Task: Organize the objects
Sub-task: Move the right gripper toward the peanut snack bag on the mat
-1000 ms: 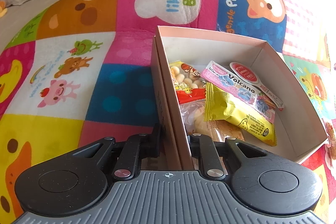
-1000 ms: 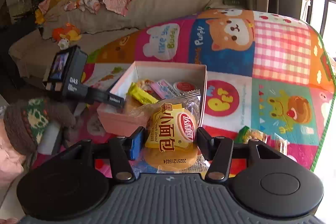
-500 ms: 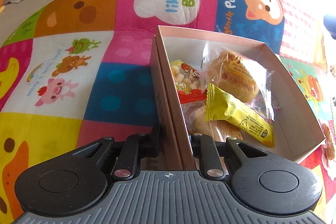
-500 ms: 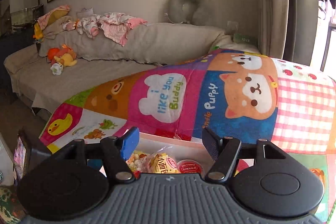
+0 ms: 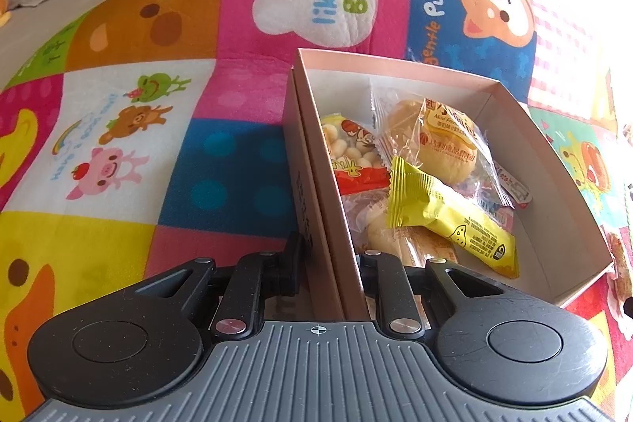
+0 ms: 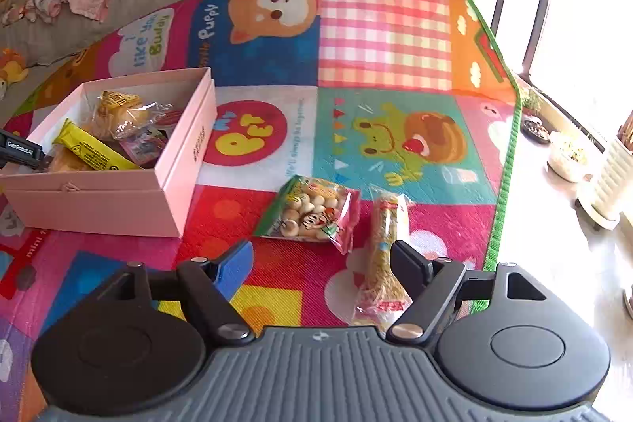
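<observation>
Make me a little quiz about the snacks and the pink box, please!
1. True or false: the left gripper is clamped on the pink box wall.
2. How many snack packs lie on the mat outside the box?
3. Which pack in the box is on top: A the yellow bar, B the bread bun?
Key: 1 true. 2 two: the round biscuits and the long pack. 3 B.
</observation>
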`<state>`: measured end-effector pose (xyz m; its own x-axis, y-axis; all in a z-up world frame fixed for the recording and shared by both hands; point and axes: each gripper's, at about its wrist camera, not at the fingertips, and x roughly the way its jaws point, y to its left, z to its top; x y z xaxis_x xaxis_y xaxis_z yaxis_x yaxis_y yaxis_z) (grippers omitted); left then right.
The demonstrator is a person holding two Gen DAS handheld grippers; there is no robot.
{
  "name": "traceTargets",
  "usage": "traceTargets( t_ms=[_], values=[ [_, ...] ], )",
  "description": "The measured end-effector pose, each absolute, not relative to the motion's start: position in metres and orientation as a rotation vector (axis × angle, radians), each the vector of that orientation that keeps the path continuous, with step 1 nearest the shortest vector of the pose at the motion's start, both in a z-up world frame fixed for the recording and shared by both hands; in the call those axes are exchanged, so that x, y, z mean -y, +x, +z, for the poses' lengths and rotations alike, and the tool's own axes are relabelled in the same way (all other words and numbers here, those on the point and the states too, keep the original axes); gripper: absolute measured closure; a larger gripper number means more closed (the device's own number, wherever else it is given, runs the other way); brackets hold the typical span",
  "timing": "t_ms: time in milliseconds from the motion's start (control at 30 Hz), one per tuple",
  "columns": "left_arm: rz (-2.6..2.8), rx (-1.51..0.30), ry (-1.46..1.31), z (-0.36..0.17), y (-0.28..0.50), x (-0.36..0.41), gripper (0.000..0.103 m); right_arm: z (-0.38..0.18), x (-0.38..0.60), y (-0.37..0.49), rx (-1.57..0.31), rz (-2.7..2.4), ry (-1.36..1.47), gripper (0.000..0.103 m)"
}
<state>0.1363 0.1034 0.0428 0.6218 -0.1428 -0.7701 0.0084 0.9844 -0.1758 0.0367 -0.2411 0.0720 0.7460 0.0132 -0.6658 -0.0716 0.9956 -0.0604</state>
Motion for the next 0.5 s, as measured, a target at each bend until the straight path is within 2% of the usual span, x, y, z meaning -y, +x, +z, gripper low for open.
traceTargets(
  t_ms=[333, 400, 467, 500],
  values=[
    [-0.080, -0.914, -0.139, 0.044, 0.137, -0.100, 0.083, 0.071, 0.233, 0.068, -0.680, 0.142, -0.083, 0.026],
    [-0.078, -0.915, -0.140, 0.044, 0.137, -0.100, 0.083, 0.078, 0.242, 0.095, -0.684, 0.118, -0.044, 0.031],
    [-0.076, -0.916, -0.142, 0.044, 0.137, -0.100, 0.083, 0.081, 0.251, 0.128, -0.710, 0.092, -0.038, 0.049],
    [-0.076, -0.917, -0.143, 0.044, 0.137, -0.100, 0.083, 0.080, 0.256, 0.145, -0.733, 0.081, -0.038, 0.053]
  ],
)
